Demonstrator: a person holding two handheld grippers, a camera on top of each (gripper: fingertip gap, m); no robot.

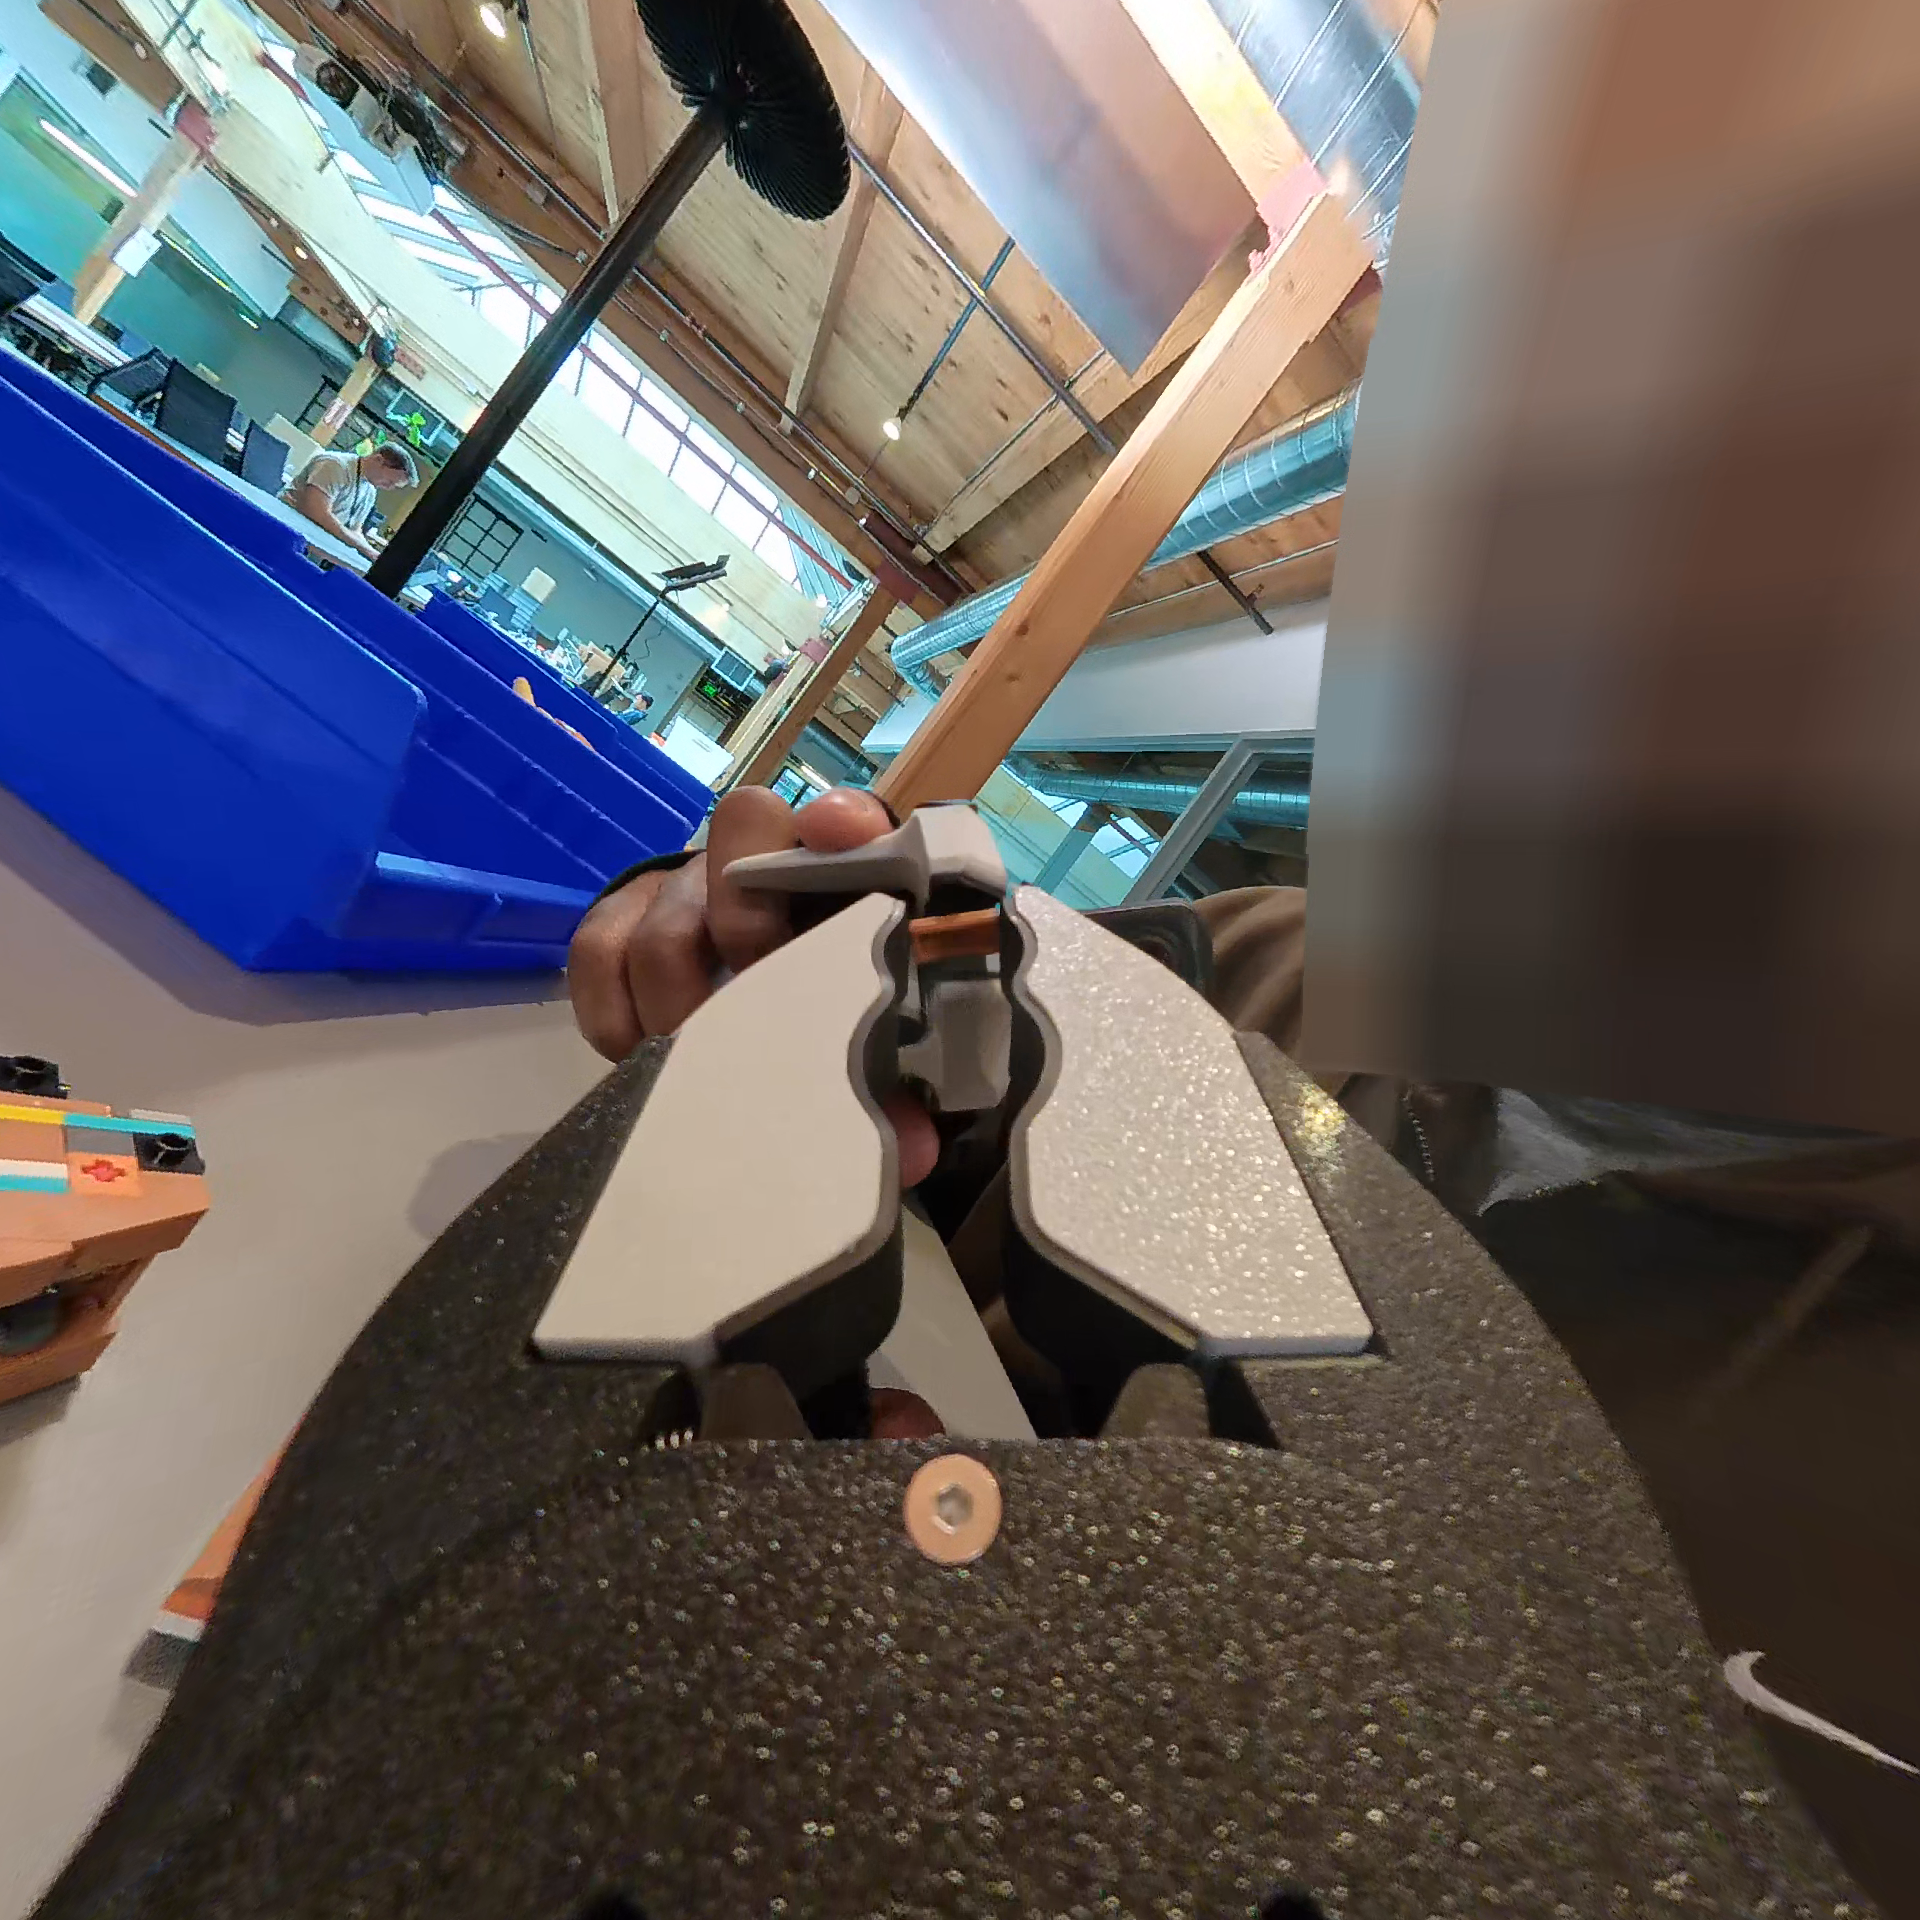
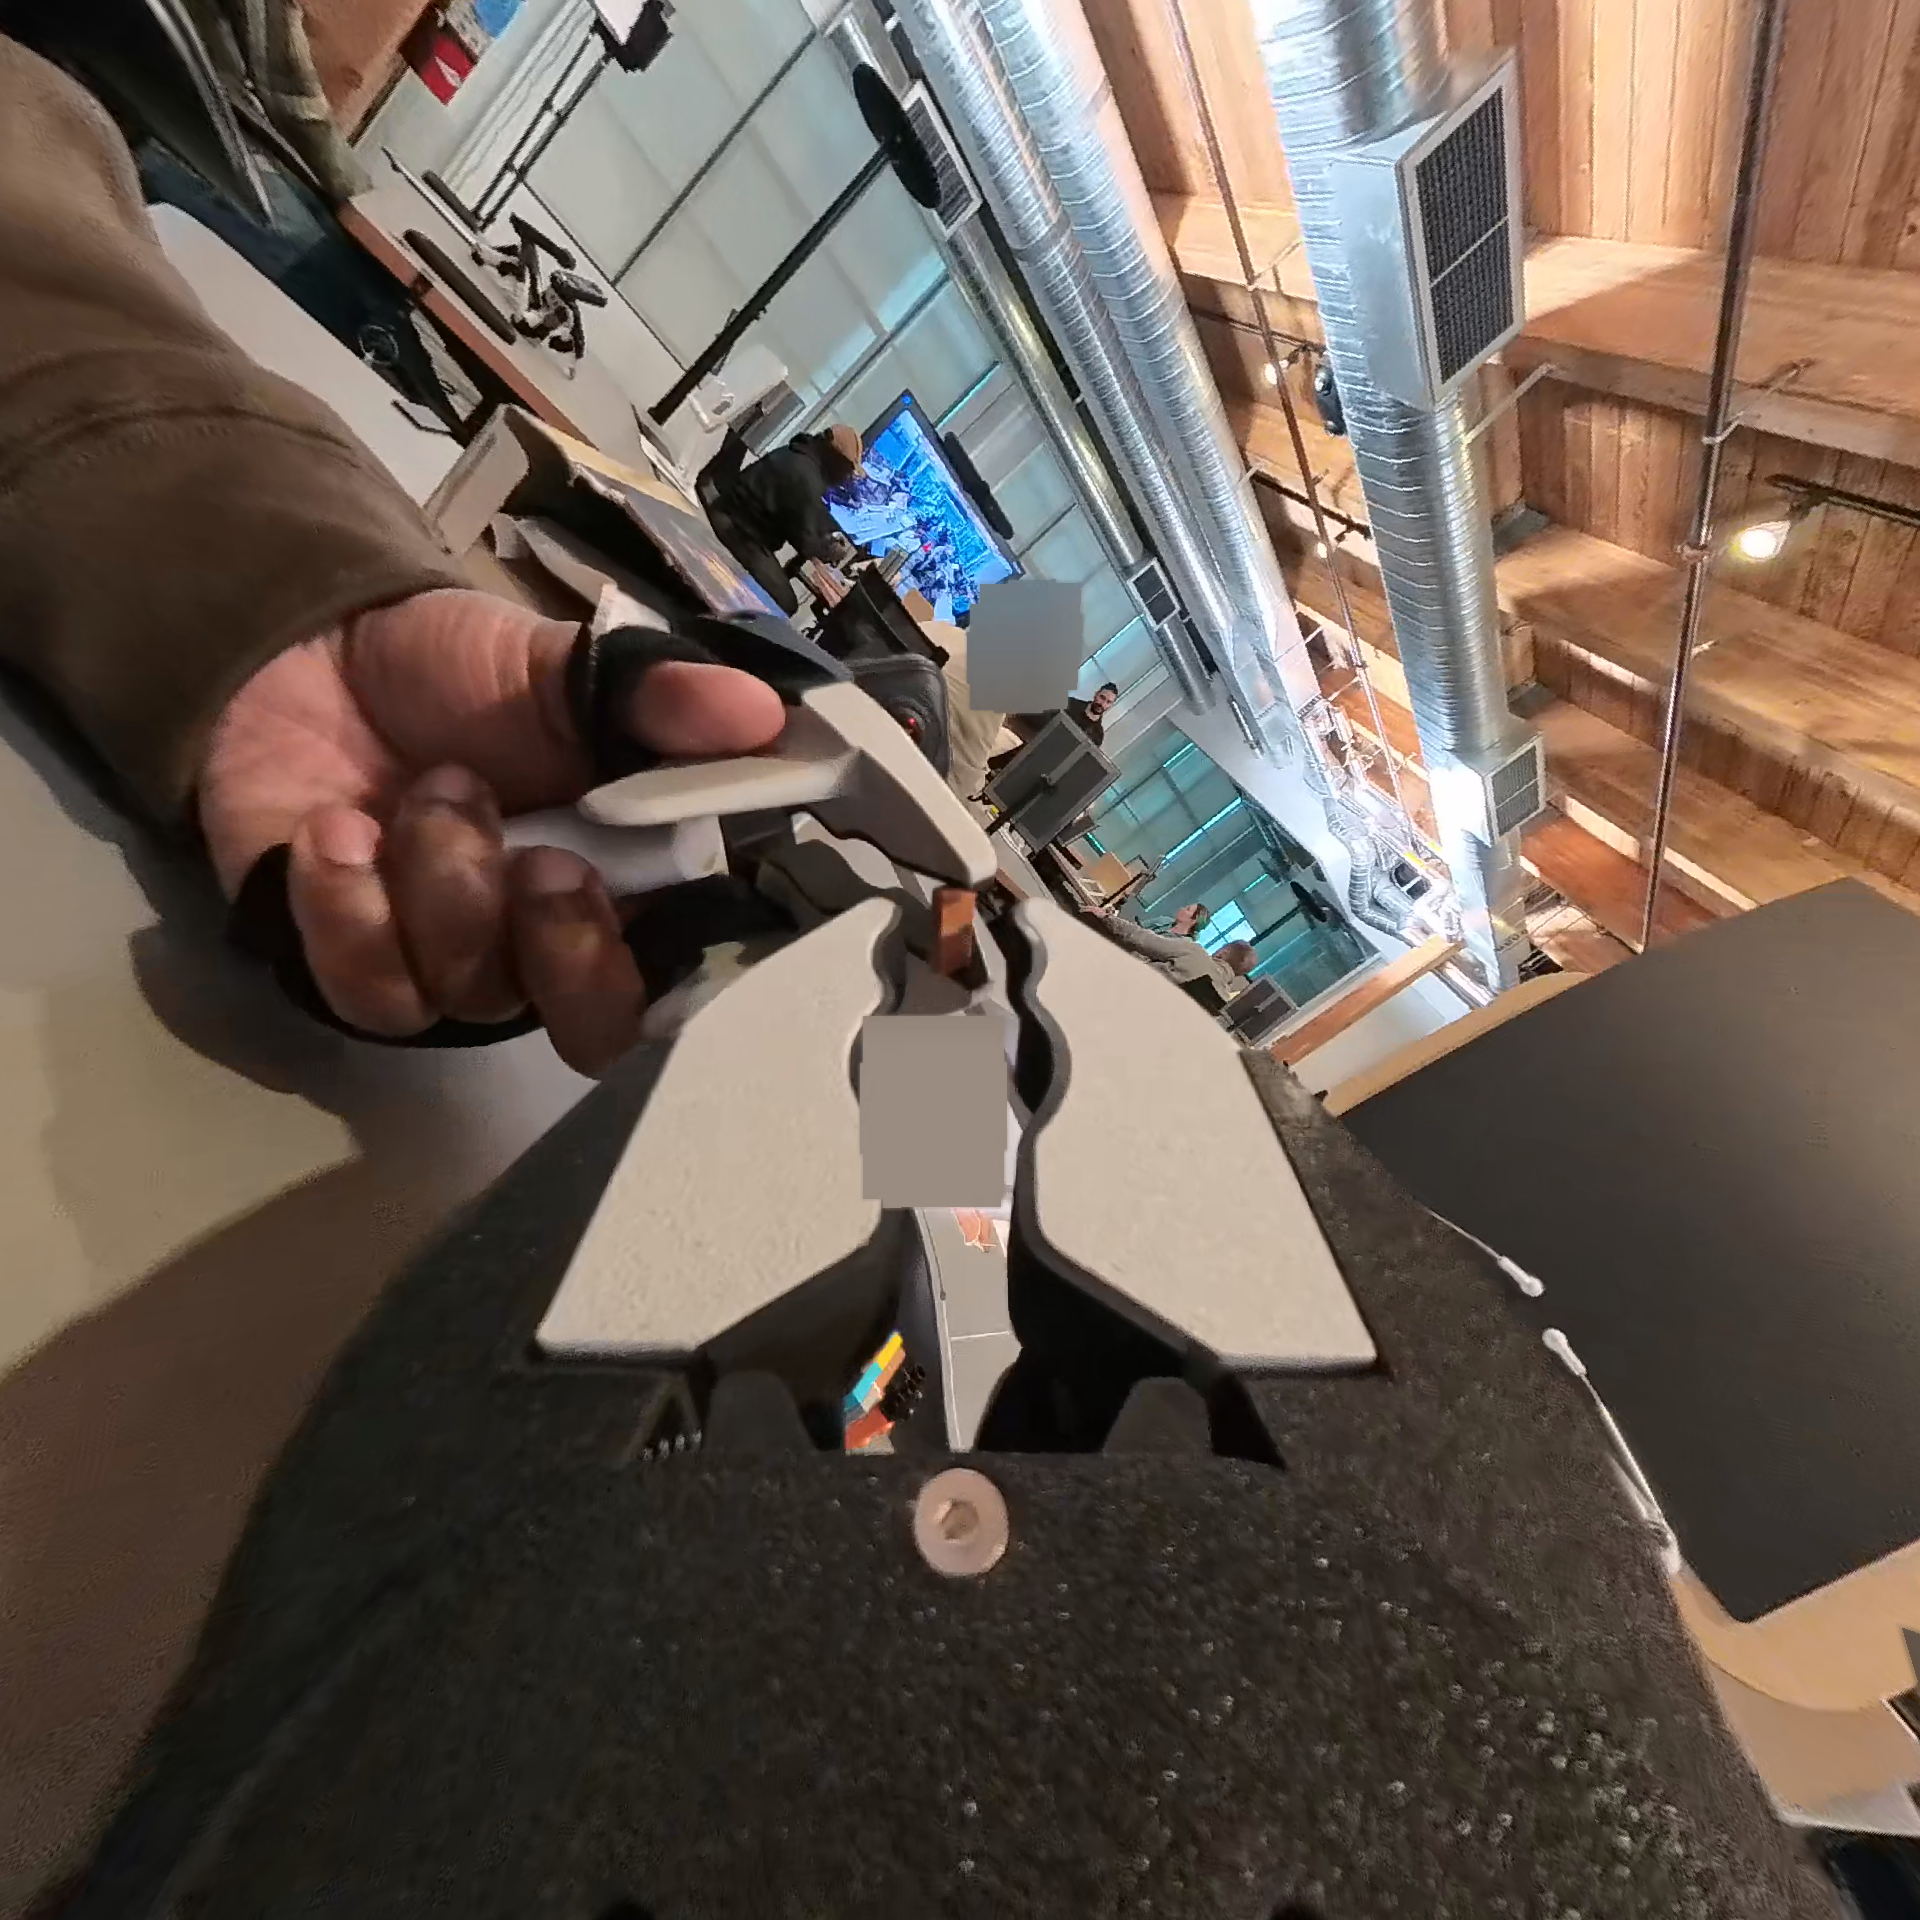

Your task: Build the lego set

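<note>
White table [image 1: 343, 1091] | blue bins [image 1: 208, 727] | both grippers seemingly pinch brown brick [image 1: 954, 923]

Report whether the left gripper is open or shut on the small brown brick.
Shut on it. In the left wrist view the left gripper has the small brown brick pinched at its fingertips, with the right gripper's tips meeting it too.

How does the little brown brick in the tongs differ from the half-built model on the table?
The brown brick is one plain piece; the model joins many, with teal, yellow and grey among the brown. The brick is held in the air by the left tongs; the model rests on the table. Both show brown.
</note>
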